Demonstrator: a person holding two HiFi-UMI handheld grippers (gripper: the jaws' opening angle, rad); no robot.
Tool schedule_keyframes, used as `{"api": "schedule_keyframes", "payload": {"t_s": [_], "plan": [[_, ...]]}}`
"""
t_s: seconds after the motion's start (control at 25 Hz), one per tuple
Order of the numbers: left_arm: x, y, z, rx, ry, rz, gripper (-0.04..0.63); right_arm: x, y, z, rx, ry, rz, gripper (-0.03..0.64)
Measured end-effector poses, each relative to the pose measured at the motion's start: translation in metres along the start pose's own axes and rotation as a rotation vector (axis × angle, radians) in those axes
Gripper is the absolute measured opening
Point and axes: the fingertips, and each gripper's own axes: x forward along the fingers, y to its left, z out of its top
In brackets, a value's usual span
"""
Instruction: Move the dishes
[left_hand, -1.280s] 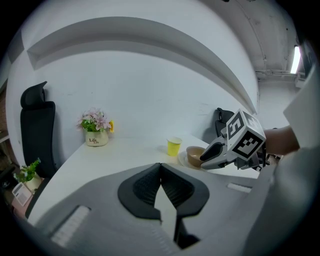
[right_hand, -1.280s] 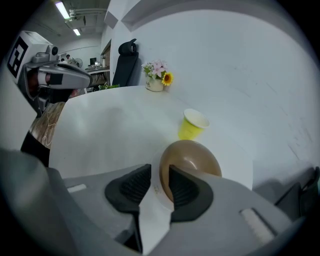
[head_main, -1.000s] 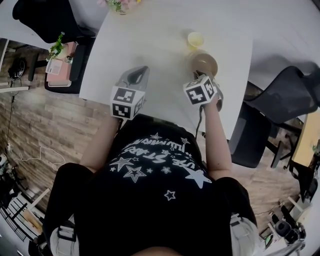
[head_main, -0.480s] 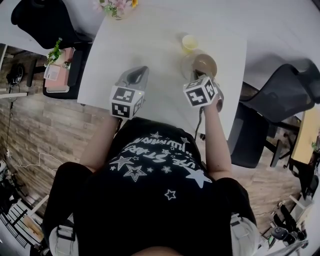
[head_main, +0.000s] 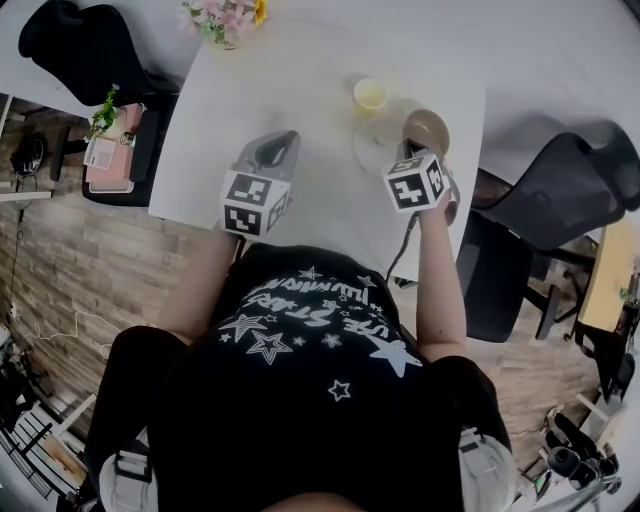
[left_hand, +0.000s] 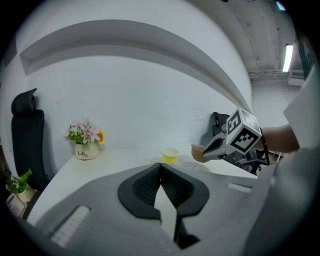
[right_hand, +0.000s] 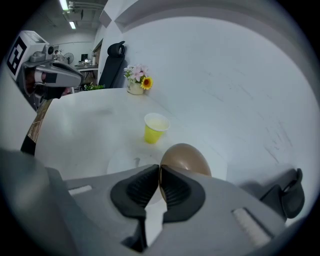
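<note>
Tongs on my left are pressed together at the tips with nothing between them, hovering over the near left part of the white bench. Nothing on the bench touches them; the dishes are well off to their right.

Tongs on my right are clamped on the rim of the brown bowl. Those jaws have just been closing, and the rim's thin edge is pinched between the ribbed pads. The bowl hangs tilted from the grip with its rounded outside turned away from me. From the left gripper view it looks raised off the bench surface.

Across the bench from left to right, a small pot of flowers stands at the far left corner. A yellow cup stands upright beyond the bowl. A clear plate lies flat on the bench just left of the held bowl and nearer than the cup. In the head view the bowl overlaps the plate's right edge, close to the bench's right side.
</note>
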Motion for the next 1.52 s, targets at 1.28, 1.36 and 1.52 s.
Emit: {"api": "schedule_keyframes", "payload": {"t_s": [1.28,1.36,1.52], "plan": [[0.015,-0.001,-0.016,-0.053,0.070,0.154,0.011,0.069,-0.037,-0.018,-0.068,0.056,0.065,0.025],[0.008,0.000,-0.017,-0.055,0.069,0.172,0.010,0.068,-0.032,-0.016,-0.067,0.056,0.079,0.049],[-0.002,0.002,-0.017,-0.059,0.058,0.198,0.011,0.066,-0.030,-0.015,-0.069,0.056,0.076,0.076]]}}
